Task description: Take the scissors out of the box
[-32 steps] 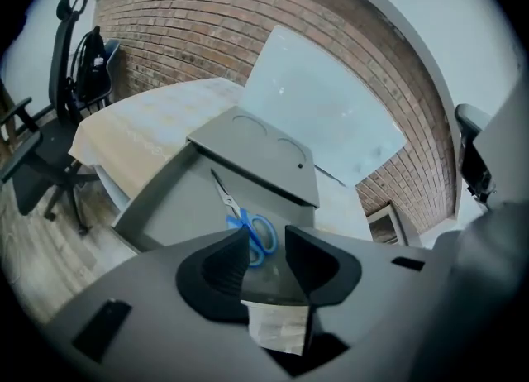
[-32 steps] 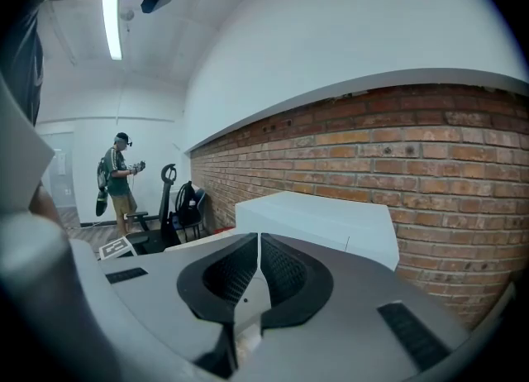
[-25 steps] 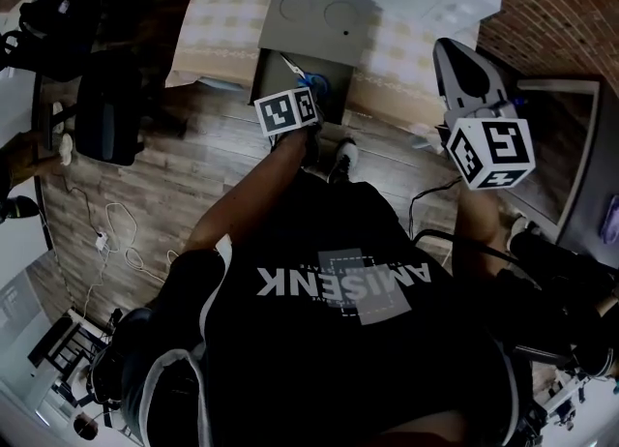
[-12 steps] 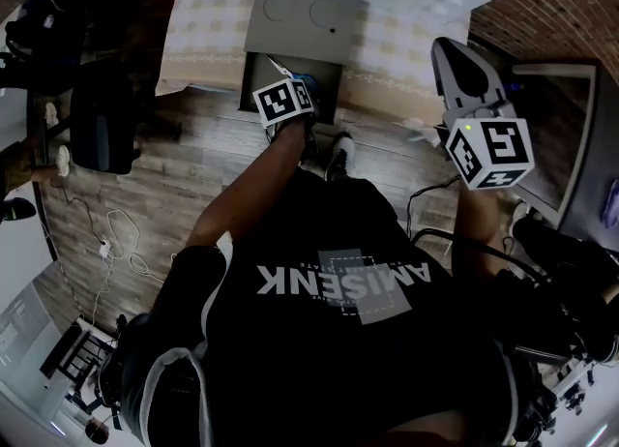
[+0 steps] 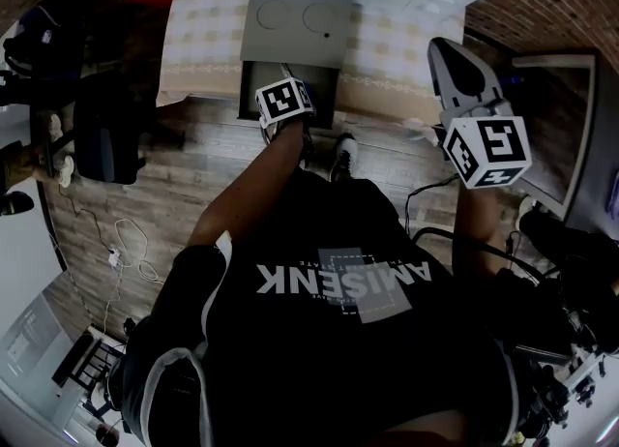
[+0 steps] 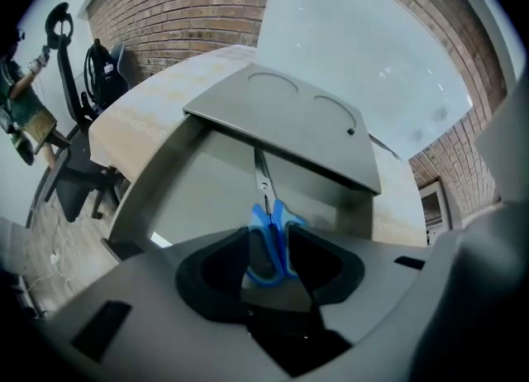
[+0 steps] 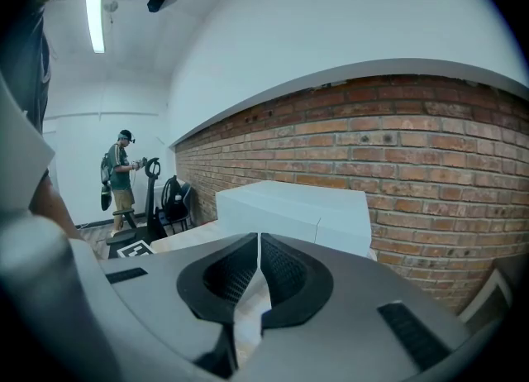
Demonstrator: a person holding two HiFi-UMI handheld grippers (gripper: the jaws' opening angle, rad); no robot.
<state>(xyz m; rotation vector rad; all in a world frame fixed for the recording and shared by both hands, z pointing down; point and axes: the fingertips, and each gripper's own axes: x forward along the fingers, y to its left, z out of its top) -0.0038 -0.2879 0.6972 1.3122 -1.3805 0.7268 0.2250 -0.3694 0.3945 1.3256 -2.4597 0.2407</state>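
Scissors point(image 6: 266, 211): inside grey box point(image 6: 165, 198), blue handles between left gripper's point(image 6: 269, 246) jaws.
Long axis: straight out from the gripper; blades point away, toward lid point(image 6: 289, 120).
Left gripper: released, jaws just been opening.
Right gripper point(image 7: 259, 269): clenched, empty.

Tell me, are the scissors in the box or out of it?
In the box. The left gripper view shows the blue-handled scissors inside the open grey box, blades reaching under its lid.

The scissors point(image 6: 266, 236) have blue handles inside the grey box point(image 6: 198, 190); beneath the box, the tablecloth point(image 5: 203, 39) is beige-and-white checked.
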